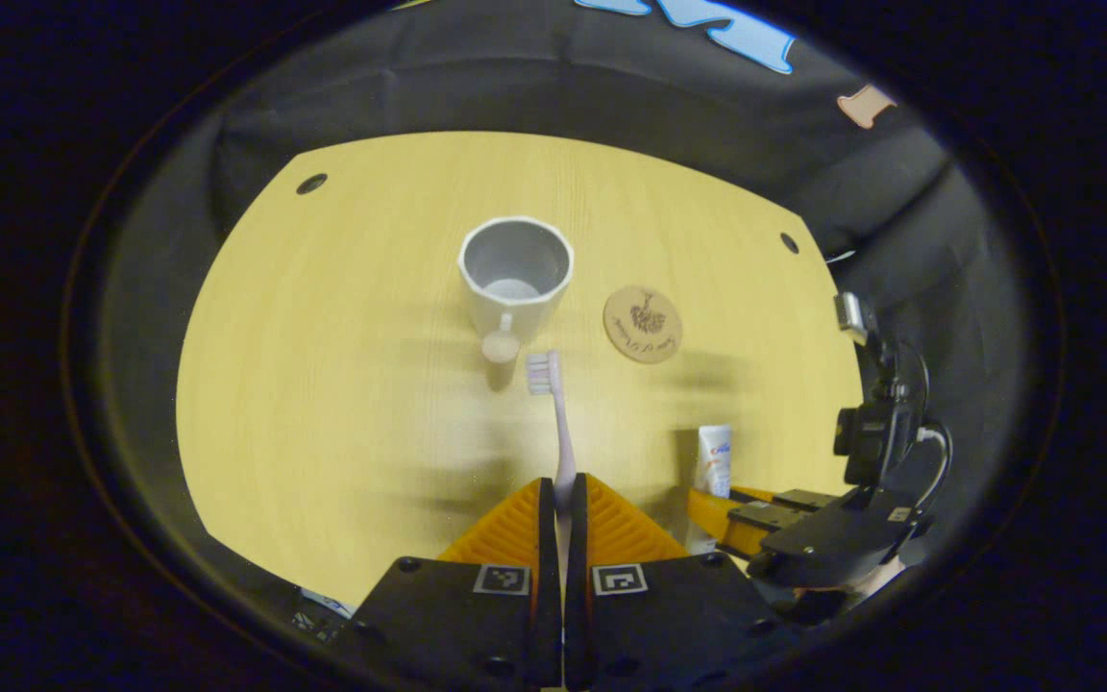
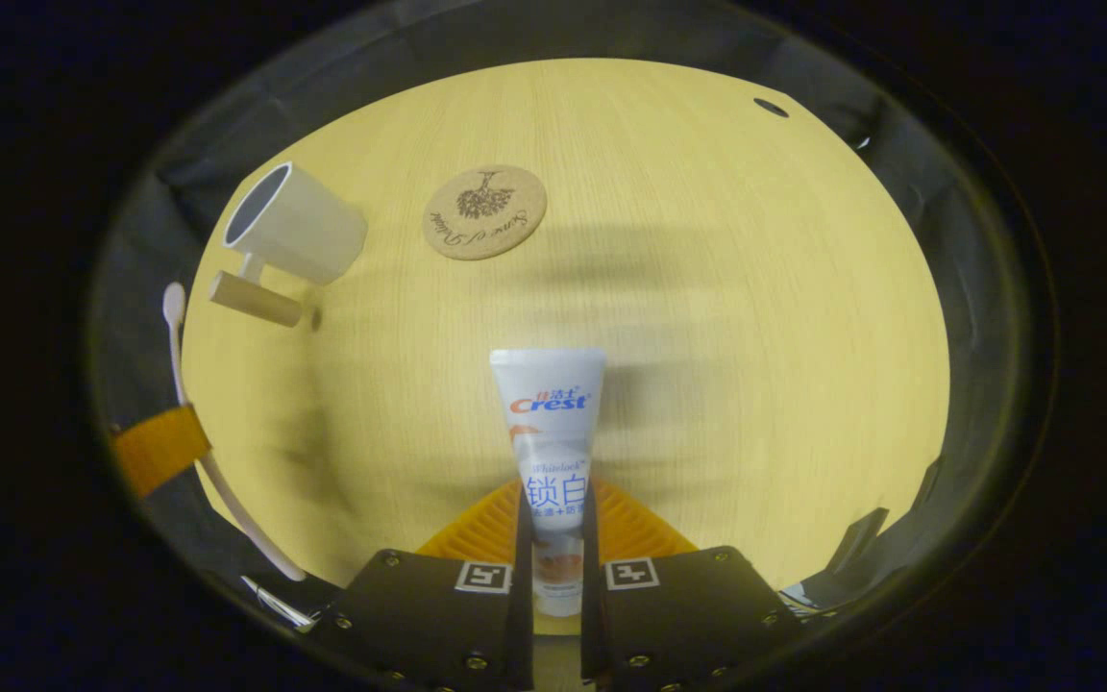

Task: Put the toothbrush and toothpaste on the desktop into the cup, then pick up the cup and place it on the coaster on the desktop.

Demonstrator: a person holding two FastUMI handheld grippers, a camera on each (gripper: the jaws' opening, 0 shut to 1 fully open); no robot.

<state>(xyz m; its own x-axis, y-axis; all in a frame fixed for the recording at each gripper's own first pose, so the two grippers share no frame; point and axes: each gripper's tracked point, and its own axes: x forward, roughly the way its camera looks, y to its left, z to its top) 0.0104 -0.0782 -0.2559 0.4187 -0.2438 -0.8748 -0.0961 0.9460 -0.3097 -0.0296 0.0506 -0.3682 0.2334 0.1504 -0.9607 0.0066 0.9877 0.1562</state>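
A pale toothbrush is clamped by its handle in my left gripper, head pointing toward the grey cup. The cup stands upright on the desktop, its knob handle facing me. A round cork coaster lies just right of the cup. My right gripper is shut on a white toothpaste tube, flat end forward. The right gripper view has the cup at upper left, the coaster beside it and the toothbrush at the far left. The right gripper with the tube sits low right in the left gripper view.
The yellow wooden desktop has small dark holes near its far corners. Black cloth walls close it in on all sides. A camera mount and cable ride on the right gripper near the table's right edge.
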